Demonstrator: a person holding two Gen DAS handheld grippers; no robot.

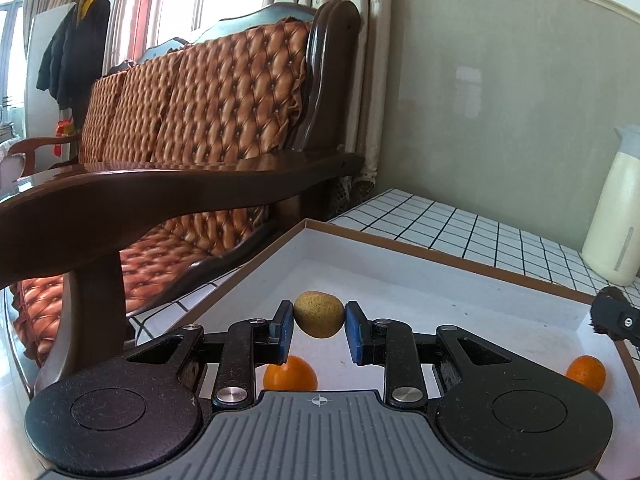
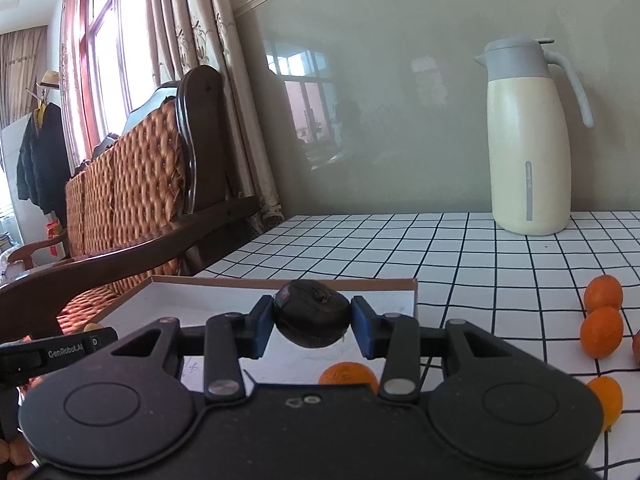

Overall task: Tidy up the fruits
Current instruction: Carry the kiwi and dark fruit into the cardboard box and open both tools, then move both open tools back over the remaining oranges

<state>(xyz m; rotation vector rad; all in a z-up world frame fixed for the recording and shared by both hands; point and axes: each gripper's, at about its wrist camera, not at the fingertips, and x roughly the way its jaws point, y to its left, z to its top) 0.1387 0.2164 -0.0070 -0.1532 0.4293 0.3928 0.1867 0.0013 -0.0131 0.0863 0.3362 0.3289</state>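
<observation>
In the left wrist view, the left gripper (image 1: 319,325) pinches a small tan fruit (image 1: 319,314) across its widest part, the blue pads (image 1: 285,330) pressing its two sides, and holds it clear above the floor of a shallow white box (image 1: 420,280). Below it, at about 7 o'clock from the tan fruit, an orange (image 1: 291,374) lies in the box, and a second orange (image 1: 586,372) lies at 4 o'clock near the box's right wall. The tan fruit looks light and firm with a rough, grippy skin, so the mid-body hold seems sound. In the right wrist view, the right gripper (image 2: 313,325) is clamped on a dark, roundish fruit (image 2: 312,318), also raised over the box; its skin looks dull and slightly hairy, probably light and hard, though too tight a squeeze might bruise it. Only this view shows three more oranges (image 2: 601,332) loose on the checked tablecloth (image 2: 400,248) at 3 o'clock, and the whole cream jug (image 2: 528,140) beyond at 1 o'clock. The left view alone shows the box's far corner and the sofa (image 1: 208,100) behind it.
</observation>
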